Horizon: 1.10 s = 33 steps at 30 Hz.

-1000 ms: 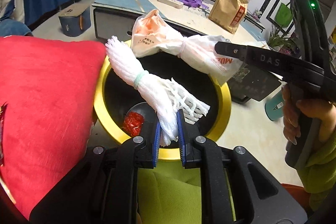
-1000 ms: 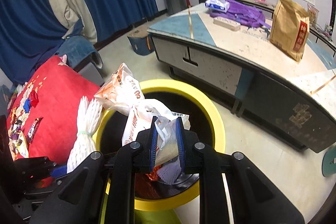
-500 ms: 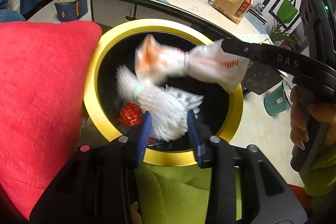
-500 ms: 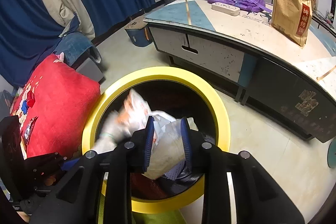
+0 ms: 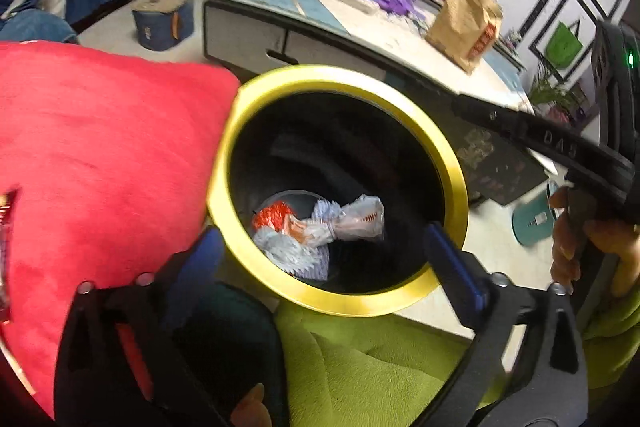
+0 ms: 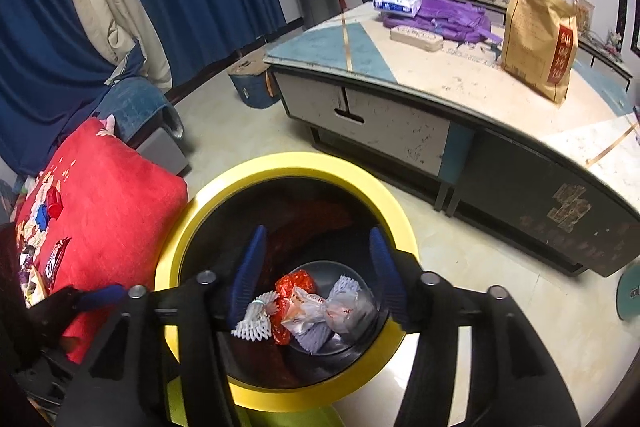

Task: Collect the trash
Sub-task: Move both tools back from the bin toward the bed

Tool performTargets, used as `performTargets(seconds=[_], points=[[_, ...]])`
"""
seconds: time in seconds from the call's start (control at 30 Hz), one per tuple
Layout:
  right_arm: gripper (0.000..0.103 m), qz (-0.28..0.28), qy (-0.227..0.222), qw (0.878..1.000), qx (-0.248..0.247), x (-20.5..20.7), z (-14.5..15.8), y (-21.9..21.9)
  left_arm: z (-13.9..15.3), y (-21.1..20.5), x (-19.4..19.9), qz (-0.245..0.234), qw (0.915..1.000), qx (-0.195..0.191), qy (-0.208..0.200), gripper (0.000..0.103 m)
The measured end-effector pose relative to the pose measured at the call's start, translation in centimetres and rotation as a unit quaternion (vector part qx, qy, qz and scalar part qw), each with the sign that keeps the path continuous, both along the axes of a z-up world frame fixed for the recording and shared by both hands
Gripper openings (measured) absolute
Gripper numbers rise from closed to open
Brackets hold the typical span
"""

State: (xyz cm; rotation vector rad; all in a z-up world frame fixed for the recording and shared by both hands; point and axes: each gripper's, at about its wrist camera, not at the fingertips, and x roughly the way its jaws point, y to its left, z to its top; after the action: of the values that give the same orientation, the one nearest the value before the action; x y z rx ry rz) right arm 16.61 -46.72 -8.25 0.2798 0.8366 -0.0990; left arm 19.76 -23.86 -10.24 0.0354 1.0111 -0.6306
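Living-room floor, yellow-rimmed bin [image 6: 404, 227]. Left gripper [image 5: 320, 247] and right gripper [image 6: 316, 267] have just been opening, both empty. Wrappers [image 6: 320, 307] lie at bin bottom: light, crinkly; pinch a knot.

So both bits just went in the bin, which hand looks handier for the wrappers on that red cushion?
Probably the left. The left gripper hangs open and empty right beside the red cushion, where wrappers lie. The right gripper, also open and empty, sits over the bin, farther from the cushion.
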Motion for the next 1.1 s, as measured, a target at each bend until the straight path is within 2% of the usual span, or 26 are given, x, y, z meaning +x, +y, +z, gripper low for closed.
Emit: performTargets(seconds=[0.07, 0.23, 0.43, 0.8, 1.1], points=[[0.062, 0.003, -0.010, 1.000, -0.007, -0.2, 0.7, 0.4, 0.9, 1.1, -0.1, 0.017, 0.9998, -0.001, -0.012, 0.092], [0.069, 0.014, -0.037, 0.999, -0.023, -0.9, 2.6, 1.9, 3.6, 4.2, -0.3, 0.066, 0.9966, -0.010, -0.047, 0.092], [0.076, 0.042, -0.074, 0.996, -0.035, -2.0, 5.3, 4.9, 6.6, 7.8, -0.9, 0.118, 0.9883, -0.019, -0.095, 0.092], [0.082, 0.124, -0.129, 0.983, -0.048, -3.6, 9.2, 12.7, 10.7, 13.1, -1.9, 0.188, 0.9702, -0.032, -0.149, 0.092], [0.085, 0.192, -0.145, 0.969, -0.048, -4.0, 11.0, 18.5, 12.4, 17.6, -2.0, 0.242, 0.9536, -0.030, -0.177, 0.092]])
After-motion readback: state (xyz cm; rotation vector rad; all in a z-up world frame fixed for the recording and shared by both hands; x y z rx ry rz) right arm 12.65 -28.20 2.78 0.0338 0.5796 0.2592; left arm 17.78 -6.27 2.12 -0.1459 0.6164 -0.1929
